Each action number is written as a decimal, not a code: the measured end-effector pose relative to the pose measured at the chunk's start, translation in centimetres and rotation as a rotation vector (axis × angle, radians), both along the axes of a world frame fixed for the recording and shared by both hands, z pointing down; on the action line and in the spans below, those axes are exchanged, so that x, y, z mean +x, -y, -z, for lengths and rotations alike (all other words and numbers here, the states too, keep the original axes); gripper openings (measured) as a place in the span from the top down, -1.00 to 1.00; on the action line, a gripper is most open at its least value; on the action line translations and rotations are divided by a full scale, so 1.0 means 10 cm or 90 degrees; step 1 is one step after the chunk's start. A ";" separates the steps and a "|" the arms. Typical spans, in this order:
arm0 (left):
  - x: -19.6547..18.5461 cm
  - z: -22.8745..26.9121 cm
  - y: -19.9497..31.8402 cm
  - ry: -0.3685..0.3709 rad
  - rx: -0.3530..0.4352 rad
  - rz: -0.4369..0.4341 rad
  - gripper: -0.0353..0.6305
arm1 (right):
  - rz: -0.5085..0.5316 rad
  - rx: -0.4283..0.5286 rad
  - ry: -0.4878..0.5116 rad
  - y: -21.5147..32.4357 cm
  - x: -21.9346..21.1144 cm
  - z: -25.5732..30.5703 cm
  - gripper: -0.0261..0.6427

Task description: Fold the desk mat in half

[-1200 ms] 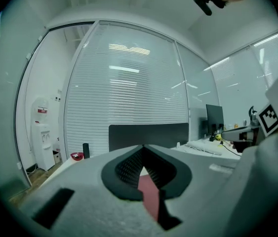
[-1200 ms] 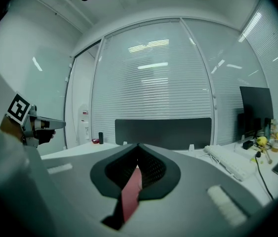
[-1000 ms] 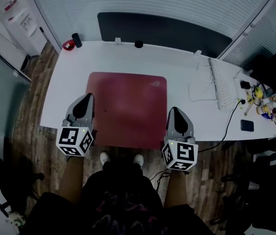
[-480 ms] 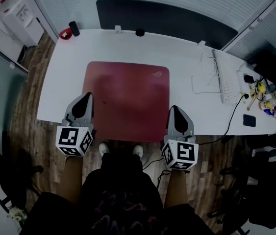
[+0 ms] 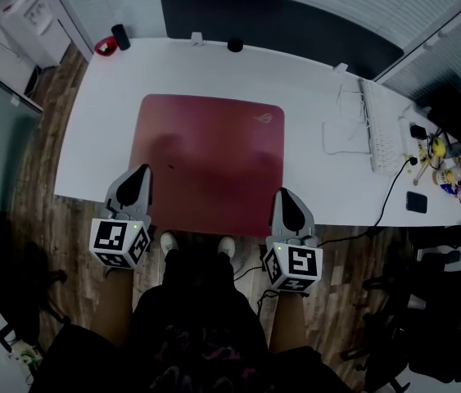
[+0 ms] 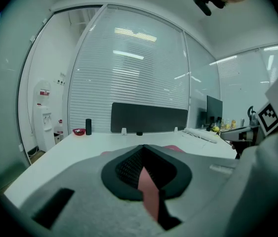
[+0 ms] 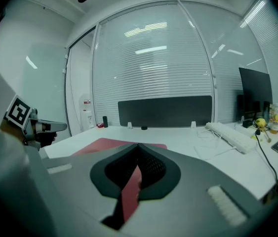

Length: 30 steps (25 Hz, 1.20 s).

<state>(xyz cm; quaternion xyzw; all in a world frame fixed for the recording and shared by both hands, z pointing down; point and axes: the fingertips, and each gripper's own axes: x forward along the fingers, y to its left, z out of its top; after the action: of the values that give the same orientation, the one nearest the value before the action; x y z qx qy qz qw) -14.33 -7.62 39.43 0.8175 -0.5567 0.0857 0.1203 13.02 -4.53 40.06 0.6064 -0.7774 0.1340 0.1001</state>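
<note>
Desk mat [image 5: 210, 162], dark red, flat, unfolded

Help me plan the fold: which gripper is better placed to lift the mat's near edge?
Neither: left gripper and right gripper sit shut by the two near corners of the desk mat, evenly placed. Likely both lift.
</note>
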 end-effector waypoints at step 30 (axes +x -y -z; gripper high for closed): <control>-0.18 -1.26 -0.57 0.022 -0.157 0.011 0.89 | 0.038 -0.168 -0.021 -0.49 -0.26 -1.29 0.89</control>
<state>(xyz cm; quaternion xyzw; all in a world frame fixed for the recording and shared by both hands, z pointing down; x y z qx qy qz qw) -16.10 -1.96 52.03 0.7901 -0.5508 0.1669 0.2110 10.38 0.38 52.97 0.5663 -0.7691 0.2224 0.1957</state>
